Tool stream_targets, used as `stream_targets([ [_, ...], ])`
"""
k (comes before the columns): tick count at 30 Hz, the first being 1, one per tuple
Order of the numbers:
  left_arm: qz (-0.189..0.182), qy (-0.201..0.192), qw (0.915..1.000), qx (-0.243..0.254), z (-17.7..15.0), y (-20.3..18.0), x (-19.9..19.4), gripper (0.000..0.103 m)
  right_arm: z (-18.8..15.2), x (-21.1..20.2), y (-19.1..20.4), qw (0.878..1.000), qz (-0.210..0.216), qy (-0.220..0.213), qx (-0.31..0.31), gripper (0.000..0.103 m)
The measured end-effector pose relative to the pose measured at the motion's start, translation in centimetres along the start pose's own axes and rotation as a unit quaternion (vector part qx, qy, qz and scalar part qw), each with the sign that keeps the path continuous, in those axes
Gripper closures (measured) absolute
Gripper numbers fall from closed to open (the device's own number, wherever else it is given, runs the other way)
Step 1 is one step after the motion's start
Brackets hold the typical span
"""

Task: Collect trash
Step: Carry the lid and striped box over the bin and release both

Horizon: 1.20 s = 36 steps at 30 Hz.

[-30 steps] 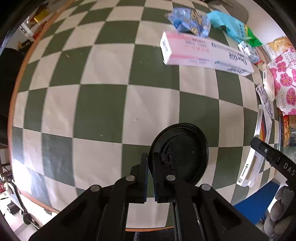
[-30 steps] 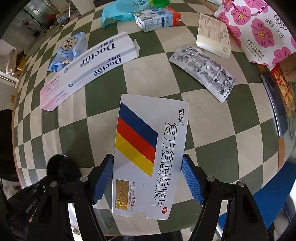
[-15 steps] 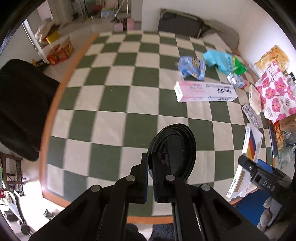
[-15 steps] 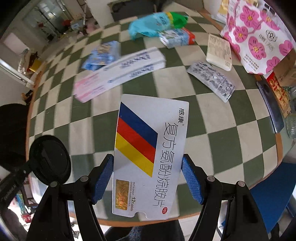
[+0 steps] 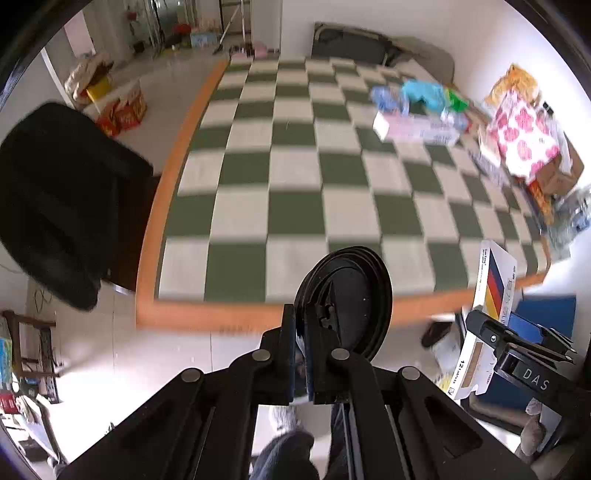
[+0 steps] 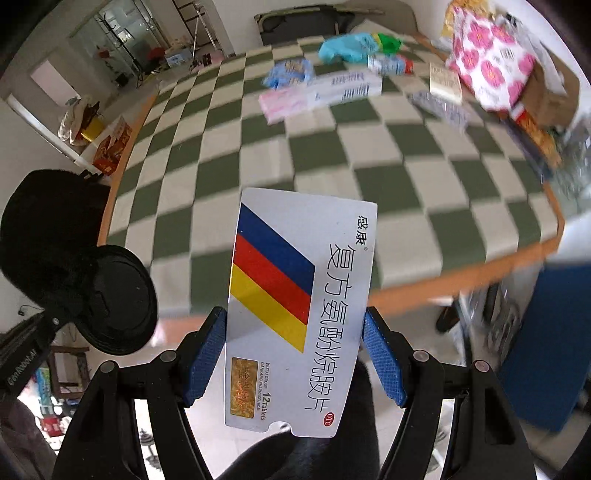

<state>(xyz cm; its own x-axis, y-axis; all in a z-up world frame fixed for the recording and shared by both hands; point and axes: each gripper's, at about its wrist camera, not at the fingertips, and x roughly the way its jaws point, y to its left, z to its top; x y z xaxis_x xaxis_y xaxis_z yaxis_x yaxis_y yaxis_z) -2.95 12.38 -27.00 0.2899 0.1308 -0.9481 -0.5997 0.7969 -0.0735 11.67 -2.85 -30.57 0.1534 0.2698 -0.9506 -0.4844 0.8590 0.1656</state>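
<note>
Checkered table (image 5: 295, 173), litter strewn at its far side. Black lid (image 5: 347, 295) was pinched by left gripper (image 5: 303, 354); medicine box (image 6: 299, 310) was clamped by right gripper (image 6: 295, 354).

White walls (image 5: 424, 26), pale tiled floor (image 5: 173, 88), green-and-white checked tabletop with orange edge (image 5: 173, 177), black chair (image 5: 55, 192) beside it, dark chair (image 6: 314, 22) at far end, glazed doorway (image 6: 118, 33), bright daylight
</note>
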Motion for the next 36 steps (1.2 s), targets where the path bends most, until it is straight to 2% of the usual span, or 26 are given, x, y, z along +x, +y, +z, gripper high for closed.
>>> stream_targets([
  [5, -0.006, 0.048, 0.9986, -0.023, -4.6, 2.0, 3.2, 0.101, -6.1, 2.4, 0.8, 0.999, 0.000, 0.043, 0.001, 0.028],
  [11, -0.013, 0.117, 0.9911, -0.061, -9.1, 3.1, 11.5, 0.101, -11.8, 9.0, 0.7, 0.994, 0.007, 0.108, -0.008, 0.028],
  [14, -0.022, 0.157, 0.9832, -0.090, -11.4, 4.0, 17.9, 0.101, -14.1, 14.2, 0.0, 0.991, 0.011, 0.135, -0.010, 0.028],
  [20, -0.031, 0.212, 0.9684, -0.128, -15.4, 6.2, 30.0, 0.100, -18.0, 26.1, -2.0, 0.983, 0.030, 0.179, 0.005, 0.028],
  [24, -0.037, 0.231, 0.9618, -0.142, -16.9, 7.4, 35.3, 0.099, -20.1, 34.1, -2.6, 0.976, 0.052, 0.210, 0.009, 0.028],
  [26, -0.040, 0.239, 0.9580, -0.153, -17.6, 8.4, 37.2, 0.092, -20.8, 37.5, -2.7, 0.974, 0.062, 0.218, 0.009, 0.028],
  [27, -0.038, 0.238, 0.9583, -0.153, -17.9, 8.6, 37.7, 0.072, -21.2, 39.4, -2.6, 0.971, 0.073, 0.226, 0.007, 0.027],
  [28, -0.032, 0.236, 0.9592, -0.152, -18.1, 8.9, 38.1, 0.035, -21.6, 41.1, -2.7, 0.969, 0.082, 0.235, 0.006, 0.027],
  [29, -0.022, 0.233, 0.9605, -0.151, -18.3, 9.3, 38.4, 0.016, -21.9, 42.5, -2.7, 0.967, 0.086, 0.242, 0.004, 0.027],
  [30, -0.015, 0.229, 0.9615, -0.151, -18.5, 9.6, 38.5, 0.002, -22.2, 43.4, -2.7, 0.965, 0.088, 0.246, 0.003, 0.017],
  [31, -0.009, 0.227, 0.9624, -0.149, -18.7, 9.9, 38.5, 0.002, -22.6, 44.6, -2.8, 0.964, 0.091, 0.251, 0.004, 0.002],
  [34, 0.003, 0.227, 0.9624, -0.150, -19.3, 10.6, 38.0, 0.001, -23.2, 45.7, -2.5, 0.963, 0.091, 0.252, -0.002, 0.000],
  [36, 0.017, 0.209, 0.9673, -0.143, -19.4, 10.7, 36.8, 0.001, -23.4, 45.5, -2.2, 0.965, 0.076, 0.250, -0.014, 0.000],
])
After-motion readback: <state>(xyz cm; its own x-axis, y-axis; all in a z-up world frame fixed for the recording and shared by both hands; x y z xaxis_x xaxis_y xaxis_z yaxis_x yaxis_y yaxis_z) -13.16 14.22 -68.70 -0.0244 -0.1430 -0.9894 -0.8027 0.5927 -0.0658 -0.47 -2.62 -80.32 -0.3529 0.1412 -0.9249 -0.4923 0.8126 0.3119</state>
